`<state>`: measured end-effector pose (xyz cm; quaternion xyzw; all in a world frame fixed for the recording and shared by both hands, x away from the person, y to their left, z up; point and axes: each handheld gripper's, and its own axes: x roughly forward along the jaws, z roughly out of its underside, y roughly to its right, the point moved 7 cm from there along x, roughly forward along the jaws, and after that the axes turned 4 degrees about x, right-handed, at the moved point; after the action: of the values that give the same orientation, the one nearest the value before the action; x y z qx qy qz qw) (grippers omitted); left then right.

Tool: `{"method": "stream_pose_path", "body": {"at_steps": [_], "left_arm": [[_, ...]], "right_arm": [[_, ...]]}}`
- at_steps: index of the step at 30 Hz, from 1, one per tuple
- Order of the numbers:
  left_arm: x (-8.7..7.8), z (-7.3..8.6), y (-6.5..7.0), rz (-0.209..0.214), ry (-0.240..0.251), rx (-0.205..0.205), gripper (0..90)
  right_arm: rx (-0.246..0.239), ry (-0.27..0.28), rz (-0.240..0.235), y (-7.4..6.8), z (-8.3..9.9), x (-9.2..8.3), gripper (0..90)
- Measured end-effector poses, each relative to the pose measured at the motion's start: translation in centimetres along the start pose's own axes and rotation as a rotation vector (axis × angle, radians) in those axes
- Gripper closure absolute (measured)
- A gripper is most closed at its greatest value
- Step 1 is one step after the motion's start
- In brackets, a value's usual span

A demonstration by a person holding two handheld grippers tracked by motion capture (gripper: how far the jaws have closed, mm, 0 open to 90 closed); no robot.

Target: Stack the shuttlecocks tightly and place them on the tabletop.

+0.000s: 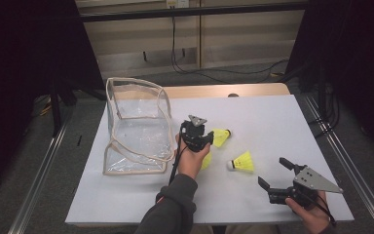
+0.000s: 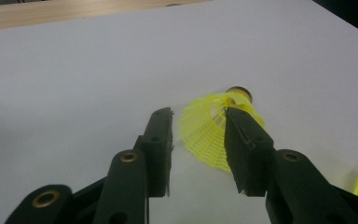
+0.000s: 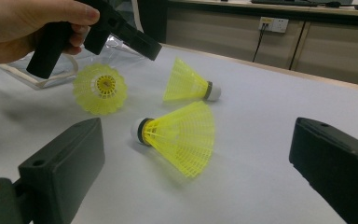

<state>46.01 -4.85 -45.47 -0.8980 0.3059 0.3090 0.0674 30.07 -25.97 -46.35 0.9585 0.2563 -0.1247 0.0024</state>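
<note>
- The left tongs (image 2: 198, 140) stand partly open — jaws astride the skirt of a yellow shuttlecock (image 2: 209, 128) on the white tabletop (image 1: 272, 126), its cork pointing away from them, pads not pressing.
- The right tongs (image 1: 272, 171) gape wide, empty, facing a second shuttlecock (image 1: 242, 162); a third (image 3: 100, 87) lies under the left hand.
- The clear bag (image 1: 136, 126) left of the left hand appears empty.
</note>
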Motion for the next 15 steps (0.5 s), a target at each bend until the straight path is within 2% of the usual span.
{"method": "stream_pose_path", "body": {"at_steps": [4,9,15], "left_arm": [[-0.3,0.1,0.5,0.017,-0.016,-0.005,55.0],[-1.1,0.1,1.3,0.04,-0.029,0.009,48.6],[-2.4,0.5,2.1,0.062,-0.031,0.022,48.2]], "right_arm": [[-0.004,0.001,-0.001,0.0,0.0,0.0,2.8],[-0.002,-0.001,0.0,0.0,0.0,0.0,2.8],[0.0,-0.001,-0.003,-0.1,0.0,0.0,2.8]]}}
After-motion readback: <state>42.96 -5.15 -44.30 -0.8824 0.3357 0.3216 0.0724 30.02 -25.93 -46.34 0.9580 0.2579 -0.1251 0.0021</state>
